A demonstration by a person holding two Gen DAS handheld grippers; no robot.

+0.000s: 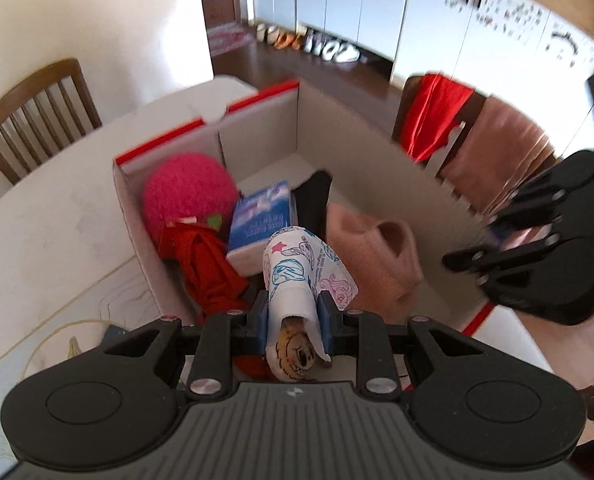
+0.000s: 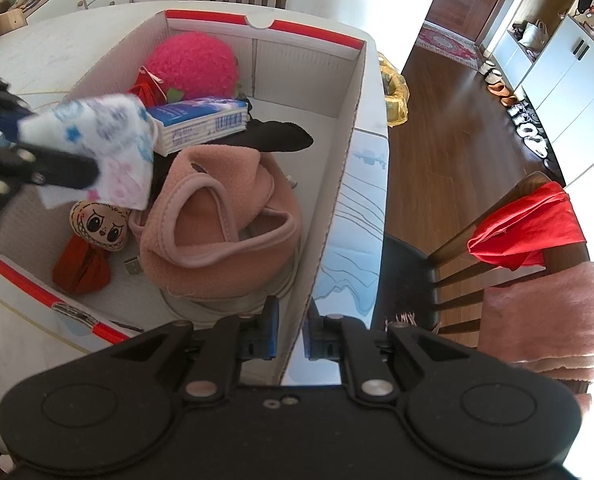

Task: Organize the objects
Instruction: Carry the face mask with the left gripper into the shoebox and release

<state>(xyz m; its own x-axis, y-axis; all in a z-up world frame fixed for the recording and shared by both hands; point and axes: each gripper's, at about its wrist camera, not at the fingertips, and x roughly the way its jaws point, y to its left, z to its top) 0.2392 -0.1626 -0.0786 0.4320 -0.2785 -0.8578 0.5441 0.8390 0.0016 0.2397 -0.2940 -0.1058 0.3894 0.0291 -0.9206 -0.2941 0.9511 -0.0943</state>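
Observation:
A cardboard box (image 1: 257,98) with a red rim stands on the white table. My left gripper (image 1: 293,314) is shut on a white cloth printed with cartoon figures (image 1: 297,268) and holds it over the box's near end. In the right wrist view the same cloth (image 2: 113,148) hangs from the left gripper (image 2: 45,148) above a doll face (image 2: 99,222). My right gripper (image 2: 291,336) is shut on the box wall (image 2: 337,184), one pad inside and one outside. The box holds a pink fleece garment (image 2: 217,216), a fluffy pink ball (image 2: 195,64), a blue pack (image 2: 201,120) and a red cloth (image 2: 81,268).
The right gripper (image 1: 473,240) shows at the box's right wall. A chair (image 2: 457,248) draped with a red garment (image 2: 529,228) and a pink towel (image 2: 545,312) stands beside the table. Another chair (image 1: 37,116) stands at the far side. A yellow bag (image 2: 395,92) lies past the box.

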